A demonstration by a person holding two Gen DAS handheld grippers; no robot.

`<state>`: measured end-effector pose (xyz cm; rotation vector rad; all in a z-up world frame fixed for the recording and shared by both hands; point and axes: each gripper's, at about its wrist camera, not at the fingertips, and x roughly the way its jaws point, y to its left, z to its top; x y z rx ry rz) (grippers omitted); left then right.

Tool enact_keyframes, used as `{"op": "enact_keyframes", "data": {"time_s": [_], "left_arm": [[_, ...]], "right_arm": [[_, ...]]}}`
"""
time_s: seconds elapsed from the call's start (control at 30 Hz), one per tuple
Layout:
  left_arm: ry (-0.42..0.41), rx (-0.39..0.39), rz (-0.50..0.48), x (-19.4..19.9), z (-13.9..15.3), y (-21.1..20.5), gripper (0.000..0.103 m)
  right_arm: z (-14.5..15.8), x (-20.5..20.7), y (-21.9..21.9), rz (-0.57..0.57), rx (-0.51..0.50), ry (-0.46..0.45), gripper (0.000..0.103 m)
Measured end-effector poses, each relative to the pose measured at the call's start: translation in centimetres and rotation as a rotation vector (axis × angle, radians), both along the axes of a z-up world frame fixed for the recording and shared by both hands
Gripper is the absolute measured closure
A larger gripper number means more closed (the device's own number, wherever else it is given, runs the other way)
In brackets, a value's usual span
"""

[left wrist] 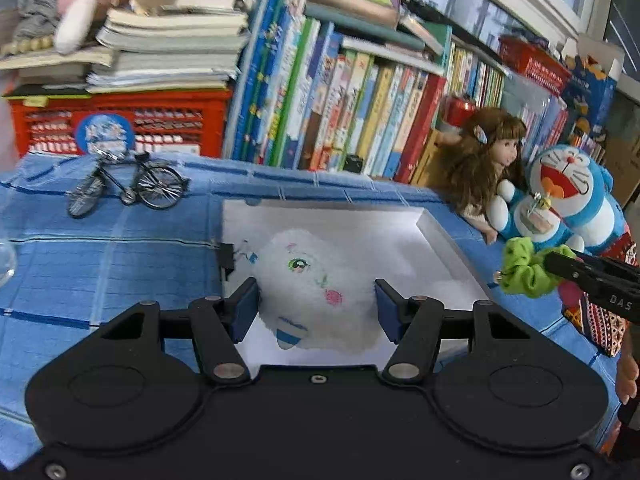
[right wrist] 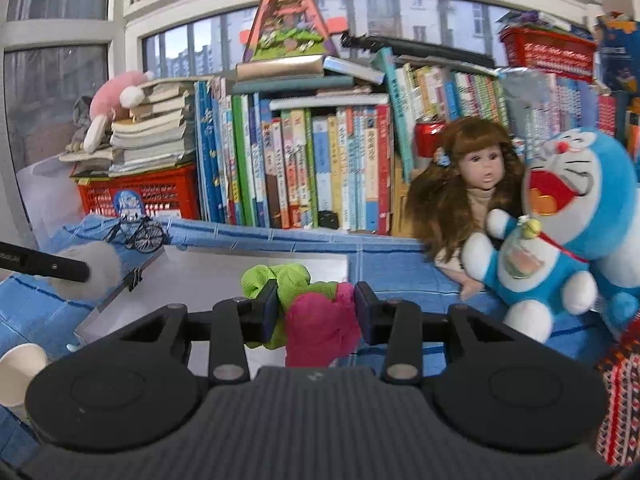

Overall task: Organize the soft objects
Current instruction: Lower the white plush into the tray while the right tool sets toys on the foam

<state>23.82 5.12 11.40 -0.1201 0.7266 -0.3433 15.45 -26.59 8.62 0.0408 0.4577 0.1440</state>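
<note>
Over the white tray (left wrist: 436, 232), left gripper (left wrist: 316, 308) squeezes the fluffy toy (left wrist: 316, 280); right gripper (right wrist: 316, 312) probably pinches green and pink scrunchies (right wrist: 320, 324), not dropped yet.

Fluffy white plush (left wrist: 316, 292) over white tray (left wrist: 436, 236), green and pink scrunchies (right wrist: 312, 308) bunched together

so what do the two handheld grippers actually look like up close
Both are matte black, each with two round housings, silver pivot pins and angled linkage bars driving two fingers. The left gripper has a smooth body and dark blue pads. The right gripper has a ribbed grey-black centre panel and dark blue pads; from the left wrist view, white lettering shows on its side. No cables or sleeves are visible.
</note>
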Motion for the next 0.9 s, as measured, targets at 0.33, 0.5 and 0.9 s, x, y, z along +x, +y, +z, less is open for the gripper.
{"op": "enact_keyframes", "data": {"time_s": [0.33,0.5,0.9], "left_arm": [[0.088,0.020,-0.033,4.5,-1.1,-2.0,0.045],[0.126,0.022,-0.042,6.7,-1.7,-2.6,0.045],[0.205,0.044,-0.036,10.4,-4.8,-3.4,0.045]], "right_arm": [[-0.5,5.2,1.0,0.057,0.040,0.088,0.058],[-0.9,7.9,1.7,0.064,0.045,0.135,0.058],[-3.9,13.4,3.4,0.094,0.040,0.289,0.057]]}}
